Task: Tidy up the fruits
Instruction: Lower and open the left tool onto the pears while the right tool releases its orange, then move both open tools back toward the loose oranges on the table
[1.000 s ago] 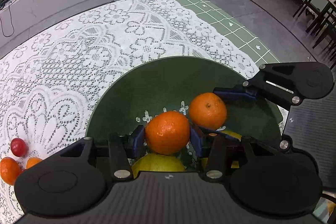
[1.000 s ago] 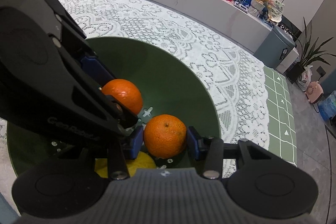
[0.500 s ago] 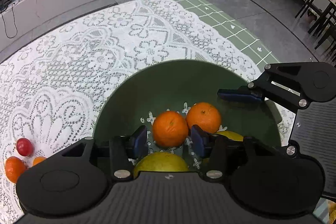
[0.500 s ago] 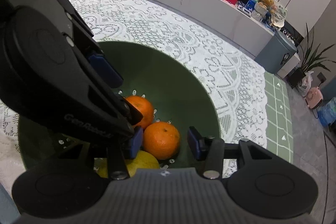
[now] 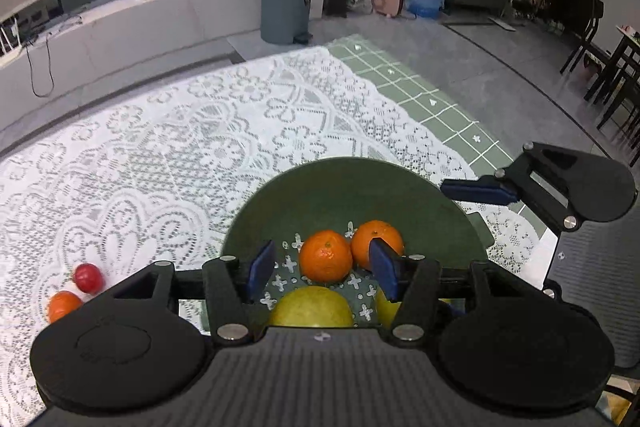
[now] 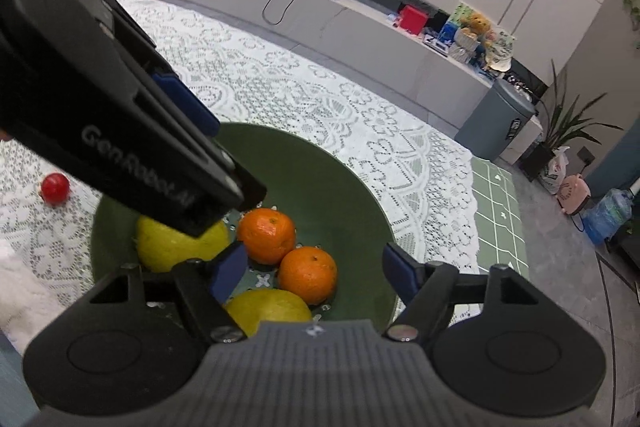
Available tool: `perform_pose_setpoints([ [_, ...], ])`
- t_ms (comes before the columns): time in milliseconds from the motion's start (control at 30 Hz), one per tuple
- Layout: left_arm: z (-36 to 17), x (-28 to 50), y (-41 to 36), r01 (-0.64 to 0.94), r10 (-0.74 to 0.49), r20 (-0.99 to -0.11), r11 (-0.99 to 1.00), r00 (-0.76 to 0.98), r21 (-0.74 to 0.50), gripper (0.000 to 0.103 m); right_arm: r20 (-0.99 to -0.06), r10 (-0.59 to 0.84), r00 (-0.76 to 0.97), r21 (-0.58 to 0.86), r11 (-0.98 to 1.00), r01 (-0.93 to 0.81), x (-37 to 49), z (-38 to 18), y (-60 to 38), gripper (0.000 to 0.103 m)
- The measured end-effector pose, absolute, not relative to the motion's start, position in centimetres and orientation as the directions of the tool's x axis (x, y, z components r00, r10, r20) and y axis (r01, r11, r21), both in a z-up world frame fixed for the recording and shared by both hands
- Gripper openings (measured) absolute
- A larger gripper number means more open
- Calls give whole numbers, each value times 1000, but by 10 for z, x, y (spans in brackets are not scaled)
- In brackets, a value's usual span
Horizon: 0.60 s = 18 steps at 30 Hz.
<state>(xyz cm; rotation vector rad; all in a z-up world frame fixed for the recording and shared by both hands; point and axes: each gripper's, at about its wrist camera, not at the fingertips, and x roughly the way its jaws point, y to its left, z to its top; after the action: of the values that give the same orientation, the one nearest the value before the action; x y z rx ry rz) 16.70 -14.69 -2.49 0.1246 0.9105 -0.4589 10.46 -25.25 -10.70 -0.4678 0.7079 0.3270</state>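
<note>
A dark green bowl (image 5: pixel 352 195) stands on the white lace tablecloth (image 5: pixel 180 155). In it lie two oranges (image 5: pixel 326 255) (image 5: pixel 378 243) side by side and two yellow-green fruits (image 5: pixel 312 307). My left gripper (image 5: pixel 323 269) hangs above the bowl with its jaws opening; the blue pads touch neither orange. My right gripper (image 6: pixel 315 273) also hovers over the bowl (image 6: pixel 340 179) with jaws opening, wide of the nearer orange (image 6: pixel 308 275). In the right wrist view the left gripper's black body hides part of one yellow fruit (image 6: pixel 180 247).
A small red fruit (image 5: pixel 89 278) and another orange (image 5: pixel 62 305) lie on the cloth left of the bowl. A green checked mat (image 5: pixel 440 107) shows past the cloth's right edge. A grey bin (image 5: pixel 286 1) and a low white counter (image 5: pixel 120 23) stand beyond the table.
Both grippers let go of their oranges, opened wider and rose back from the bowl. The two oranges now rest on the bowl's bottom, touching each other.
</note>
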Motion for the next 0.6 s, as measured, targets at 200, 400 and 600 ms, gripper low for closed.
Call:
perform_pose_setpoints([
  [200,-14,147,-140,434,-320,-752,900,577,-51,64,-652,113,750,-249,902,-352,83,-96,-251,76],
  [400,-7,133,-122,406,-314,-727,912,611,-54,65,-608,121,785,-144,955,-259,65,-88,-248,81],
  [600,-5,119,-98,366,-292,-707,929,644,-50,65,-570,134,810,-57,978,-202,51,-86,-231,81],
])
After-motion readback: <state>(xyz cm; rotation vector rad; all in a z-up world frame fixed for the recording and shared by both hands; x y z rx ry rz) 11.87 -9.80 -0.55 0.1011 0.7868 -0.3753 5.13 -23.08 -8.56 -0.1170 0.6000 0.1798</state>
